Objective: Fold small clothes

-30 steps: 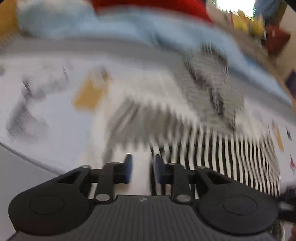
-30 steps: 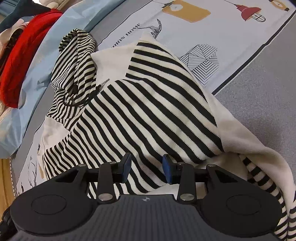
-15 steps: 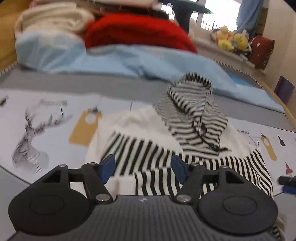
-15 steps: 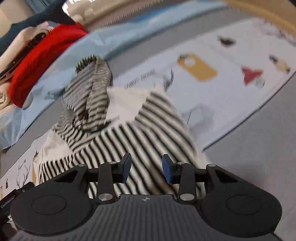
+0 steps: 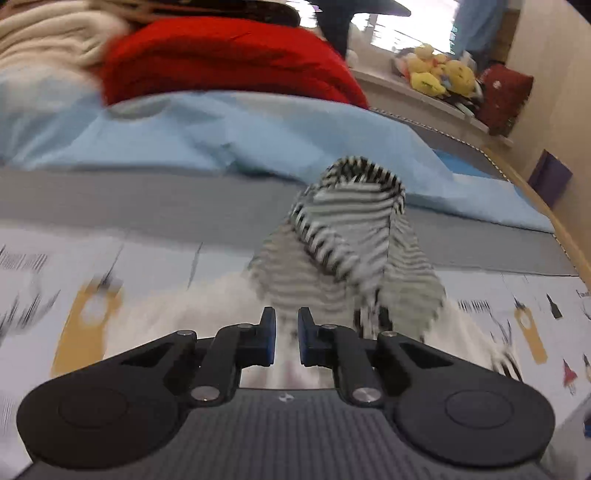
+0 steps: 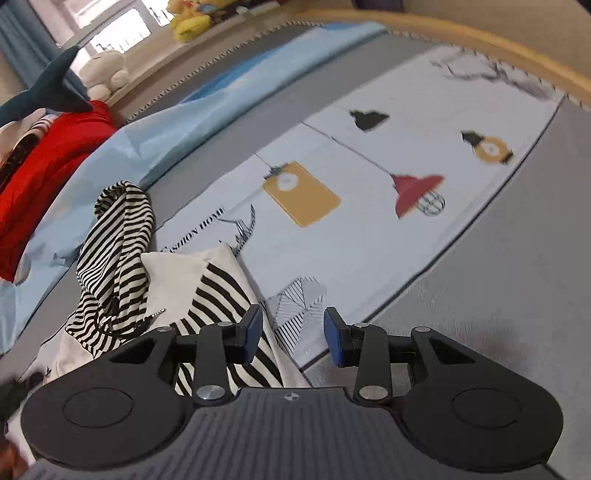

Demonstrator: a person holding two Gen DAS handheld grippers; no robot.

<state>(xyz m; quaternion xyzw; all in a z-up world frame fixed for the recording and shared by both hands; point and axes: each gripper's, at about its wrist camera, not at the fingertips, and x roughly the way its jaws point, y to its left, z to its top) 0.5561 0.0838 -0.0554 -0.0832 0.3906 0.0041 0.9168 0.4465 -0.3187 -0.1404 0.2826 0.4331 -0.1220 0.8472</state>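
A small black-and-white striped hoodie (image 6: 221, 295) with white shoulders lies on the printed bed sheet (image 6: 369, 221), its hood (image 6: 122, 229) towards the blue cover. In the left wrist view the hood (image 5: 354, 236) is blurred, just beyond my left gripper (image 5: 286, 332). The left jaws are closing to a narrow gap over the hoodie's white cloth (image 5: 207, 306); no cloth shows pressed between the pads. My right gripper (image 6: 291, 332) hangs open above the hoodie's right edge, with nothing between its fingers.
A light blue cover (image 5: 221, 125) lies behind the hoodie, with a red garment (image 5: 221, 62) and a cream one (image 5: 48, 33) piled on it. Plush toys (image 5: 439, 74) sit on a ledge. The bed's wooden rim (image 6: 480, 40) curves along the far side.
My left gripper opened wide, moved forward to the hood and narrowed again. My right gripper lifted off the striped body and swung right, its jaws unchanged.
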